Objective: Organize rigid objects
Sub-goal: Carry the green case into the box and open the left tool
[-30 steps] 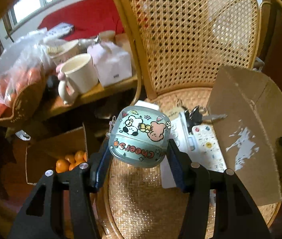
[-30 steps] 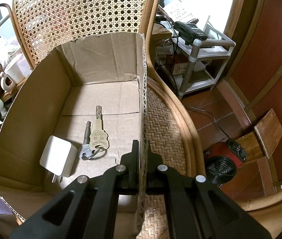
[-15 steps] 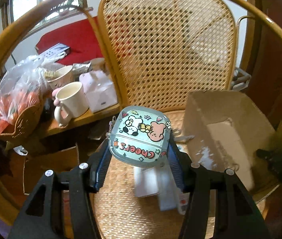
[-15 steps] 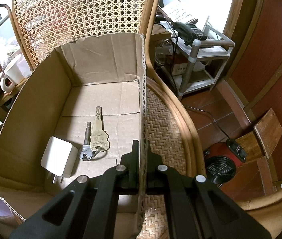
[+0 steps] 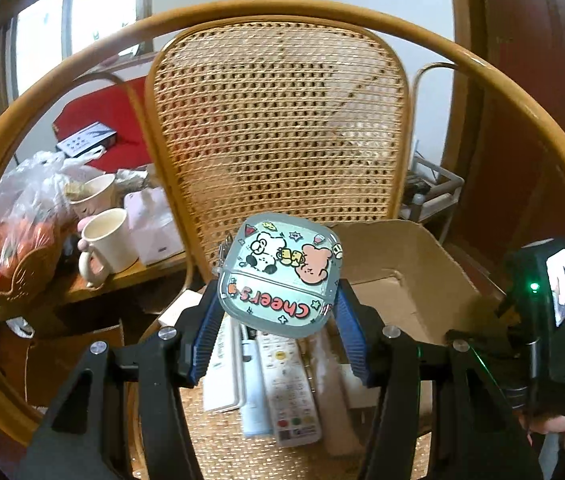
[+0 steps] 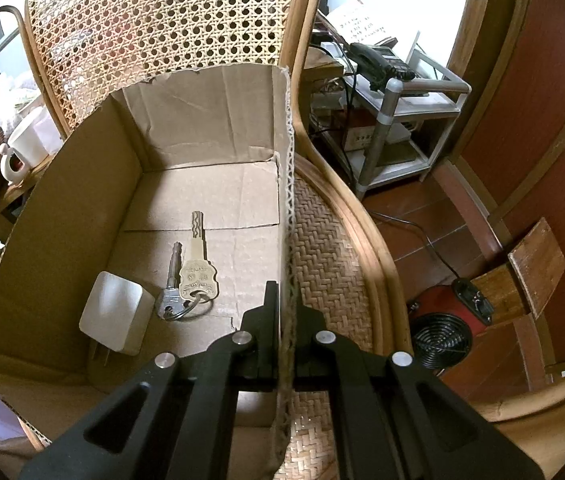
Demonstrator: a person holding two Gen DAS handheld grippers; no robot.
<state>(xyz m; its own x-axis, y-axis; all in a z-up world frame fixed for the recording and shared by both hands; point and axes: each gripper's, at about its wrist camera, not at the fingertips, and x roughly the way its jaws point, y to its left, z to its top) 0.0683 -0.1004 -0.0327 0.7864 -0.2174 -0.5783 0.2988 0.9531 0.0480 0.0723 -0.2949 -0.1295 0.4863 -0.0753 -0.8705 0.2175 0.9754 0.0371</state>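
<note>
Left gripper [image 5: 280, 320]: clamped on pale-green rounded cartoon-printed case [image 5: 282, 276].
Right gripper [image 6: 285, 320]: pinching brown cardboard box [image 6: 62, 208] wall.
Box from case: lower right, open top upward.

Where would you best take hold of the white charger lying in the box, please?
Grip the charger across its two flat side faces, coming from above. It lies flat on the box floor with its prongs toward the near wall, and the keys sit just beside it, so keep one finger clear of them.
</note>
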